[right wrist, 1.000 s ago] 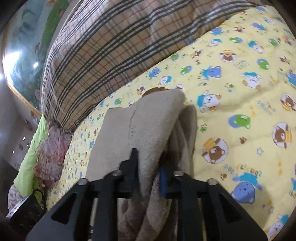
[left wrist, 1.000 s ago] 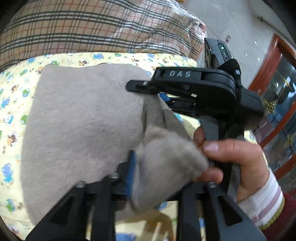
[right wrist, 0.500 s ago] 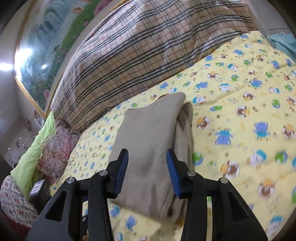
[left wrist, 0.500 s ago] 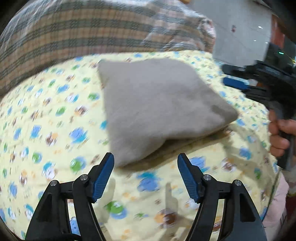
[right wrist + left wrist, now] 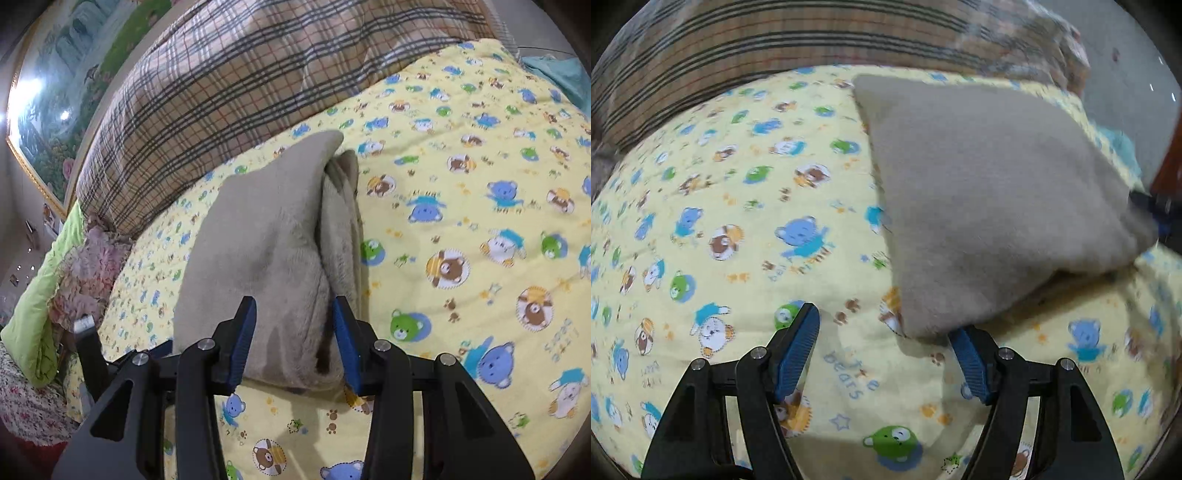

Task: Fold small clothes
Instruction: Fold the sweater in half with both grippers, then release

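Cloth (image 5: 990, 192) — a beige, fleecy piece folded into a thick pad — lies on the sheet (image 5: 731, 229), a yellow one printed with bears, which covers a bed. In the left wrist view the cloth sits up and to the right, its near corner reaching down to the tip of the right-hand finger. The left gripper (image 5: 886, 360) has its fingers spread wide with only sheet between them; they have just been opening, and nothing is pinched. In the right wrist view the cloth (image 5: 258, 236) runs away from the camera, its layered fold edges showing along its right side. The right gripper (image 5: 293, 345) has its fingers parted too, having just been opening — the near end of the cloth lies between the blue pads (image 5: 242, 343), but a gap shows on each side and they do not press it. A plaid blanket (image 5: 236, 81) is heaped beyond the cloth at the far edge of the sheet. At the left of that view lie a green pillow (image 5: 37, 299) and a pink floral bundle (image 5: 85, 266). A landscape picture (image 5: 62, 70) hangs on the wall behind.
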{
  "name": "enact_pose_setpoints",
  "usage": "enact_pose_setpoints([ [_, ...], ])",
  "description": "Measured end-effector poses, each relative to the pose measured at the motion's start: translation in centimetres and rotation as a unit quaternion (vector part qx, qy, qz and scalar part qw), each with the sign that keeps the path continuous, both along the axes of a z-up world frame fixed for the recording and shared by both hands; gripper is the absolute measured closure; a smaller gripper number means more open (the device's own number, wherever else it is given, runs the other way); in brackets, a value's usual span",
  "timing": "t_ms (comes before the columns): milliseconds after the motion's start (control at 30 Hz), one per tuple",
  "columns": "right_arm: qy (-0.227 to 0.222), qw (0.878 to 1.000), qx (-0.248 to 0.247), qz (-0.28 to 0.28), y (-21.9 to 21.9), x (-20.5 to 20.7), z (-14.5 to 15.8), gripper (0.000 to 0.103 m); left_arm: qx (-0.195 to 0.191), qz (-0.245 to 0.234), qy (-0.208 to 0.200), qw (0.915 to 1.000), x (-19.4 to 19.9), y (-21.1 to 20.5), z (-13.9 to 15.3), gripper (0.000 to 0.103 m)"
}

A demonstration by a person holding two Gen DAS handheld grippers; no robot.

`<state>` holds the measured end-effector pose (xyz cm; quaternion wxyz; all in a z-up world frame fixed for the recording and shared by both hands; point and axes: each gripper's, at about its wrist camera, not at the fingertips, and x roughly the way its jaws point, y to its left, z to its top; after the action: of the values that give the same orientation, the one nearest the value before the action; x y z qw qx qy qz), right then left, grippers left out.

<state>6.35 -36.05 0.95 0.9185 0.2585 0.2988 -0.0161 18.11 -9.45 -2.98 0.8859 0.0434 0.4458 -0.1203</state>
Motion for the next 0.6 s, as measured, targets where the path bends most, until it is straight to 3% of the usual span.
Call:
enact_pose_setpoints([
  [67,0.011,1.0,-0.003,0.005,0.3,0.6,-0.6,0.065,-0.01,0.009,0.003,0.9999,0.1,0.5,0.0,0.031],
  [100,0.012,1.0,-0.002,0.008,0.4,0.9,-0.7,0.076,-0.015,0.013,0.004,0.9998,0.1,0.7,0.0,0.031],
  [133,0.013,1.0,-0.001,0.012,0.6,1.0,-0.7,0.095,-0.019,0.017,0.003,0.9997,0.2,0.8,0.1,0.031],
  [200,-0.004,1.0,-0.005,0.017,1.2,1.0,0.4,0.095,-0.029,0.025,0.003,0.9993,0.2,1.3,0.2,0.032],
  [267,-0.059,0.998,-0.006,0.026,1.7,-0.3,2.7,0.095,-0.047,0.035,0.009,0.9982,0.5,1.9,0.1,0.032],
  [333,-0.07,0.997,-0.023,0.011,1.4,-1.1,3.9,0.096,-0.061,0.037,0.015,0.9974,0.6,2.4,0.1,0.032],
  [533,0.019,0.999,-0.031,-0.016,-0.6,0.0,-1.2,0.096,-0.067,0.04,0.018,0.9968,0.3,2.4,0.2,0.031],
  [600,0.027,0.999,-0.017,-0.019,-1.1,0.0,-2.6,0.096,-0.069,0.039,0.022,0.9966,0.2,2.5,0.2,0.031],
])
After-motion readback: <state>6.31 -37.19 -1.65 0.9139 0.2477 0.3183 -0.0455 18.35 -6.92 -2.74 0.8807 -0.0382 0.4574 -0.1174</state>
